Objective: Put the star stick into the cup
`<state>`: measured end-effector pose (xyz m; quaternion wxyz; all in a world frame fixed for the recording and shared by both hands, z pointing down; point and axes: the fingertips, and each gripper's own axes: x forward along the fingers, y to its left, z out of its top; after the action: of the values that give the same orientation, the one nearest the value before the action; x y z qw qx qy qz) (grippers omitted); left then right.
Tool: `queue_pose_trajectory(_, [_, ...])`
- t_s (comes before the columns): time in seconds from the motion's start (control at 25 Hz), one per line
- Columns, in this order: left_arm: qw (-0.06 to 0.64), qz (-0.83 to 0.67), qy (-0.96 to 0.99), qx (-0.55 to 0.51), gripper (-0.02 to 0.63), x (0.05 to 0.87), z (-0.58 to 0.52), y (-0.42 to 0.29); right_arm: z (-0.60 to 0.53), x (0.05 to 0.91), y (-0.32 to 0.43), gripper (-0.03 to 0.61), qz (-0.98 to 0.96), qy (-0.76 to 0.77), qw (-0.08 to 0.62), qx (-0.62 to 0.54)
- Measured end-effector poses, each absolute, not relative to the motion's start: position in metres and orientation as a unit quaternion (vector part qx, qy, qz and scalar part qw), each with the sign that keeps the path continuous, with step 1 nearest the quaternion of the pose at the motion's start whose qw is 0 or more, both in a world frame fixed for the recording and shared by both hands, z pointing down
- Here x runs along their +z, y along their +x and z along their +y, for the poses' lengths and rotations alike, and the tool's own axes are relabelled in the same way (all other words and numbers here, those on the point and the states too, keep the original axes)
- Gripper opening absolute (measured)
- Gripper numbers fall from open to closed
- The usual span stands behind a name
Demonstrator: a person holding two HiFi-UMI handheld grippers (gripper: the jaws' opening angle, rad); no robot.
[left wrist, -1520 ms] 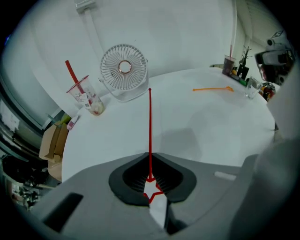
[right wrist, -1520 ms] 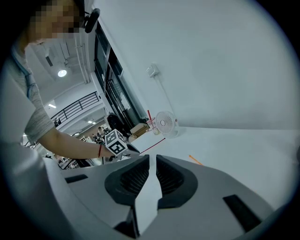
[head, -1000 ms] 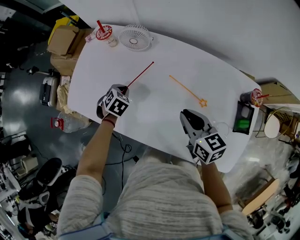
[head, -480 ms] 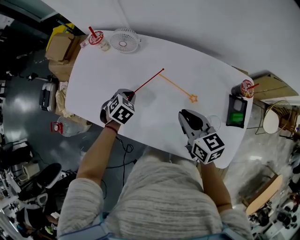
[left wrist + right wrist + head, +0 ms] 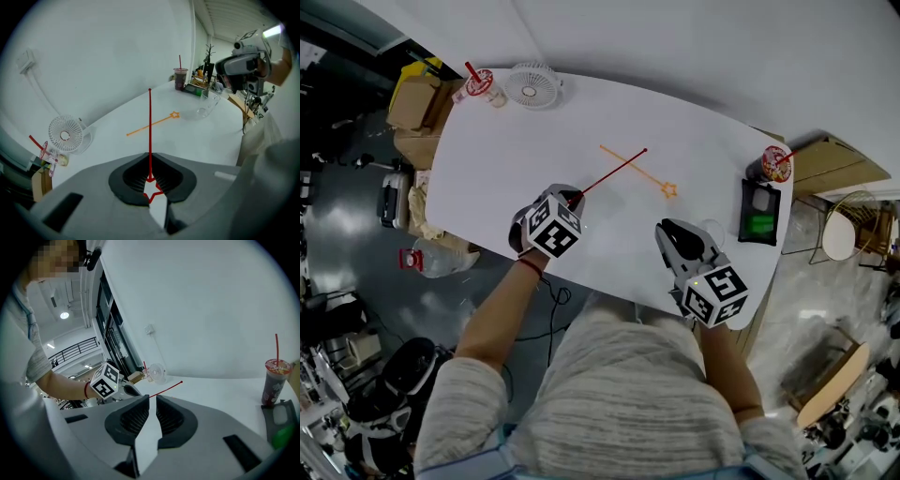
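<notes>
1. Star stick (image 5: pixel 150 126) in the left gripper (image 5: pixel 572 195): bright red. The other star stick (image 5: pixel 164 120), mid-tabletop: orange.
2. Tabletop (image 5: pixel 534 141): plain white.
3. Left and right gripper (image 5: pixel 675 230): grey bodies, black ribbed pads, white cubes with black square markers.
4. Fan (image 5: pixel 532 84), far left corner: white.
5. Drink cup (image 5: pixel 773 161), right edge: dark, red straw.

A thin red star stick (image 5: pixel 150 136) is poking out over the white table (image 5: pixel 534 141), its star end pinched in the left tongs (image 5: pixel 151 187). The clear cup (image 5: pixel 206 102) is sitting well apart.
</notes>
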<state>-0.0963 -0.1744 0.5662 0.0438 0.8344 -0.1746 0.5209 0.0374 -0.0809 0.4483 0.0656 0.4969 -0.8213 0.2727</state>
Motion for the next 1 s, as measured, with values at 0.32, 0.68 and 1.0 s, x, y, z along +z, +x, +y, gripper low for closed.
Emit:
queue_pose_trajectory(0.32, [0.026,-0.137,0.841,0.523,0.026,0.551,-0.14,-0.058,-0.056,0.443,0.057,0.012,-0.819,0.506,0.073,0.258])
queue_pose_trajectory(0.68, [-0.013,-0.086,0.842,0.533,0.026,0.531,-0.104,-0.023,-0.038,0.439,0.063,0.012,-0.83,0.507,0.142,0.187])
queue_pose_trajectory(1.0, [-0.05,-0.051,0.838,0.542,0.026,0.511,-0.077,0.002,-0.035,0.433,0.062,0.015,-0.84,0.48,0.238,0.093])
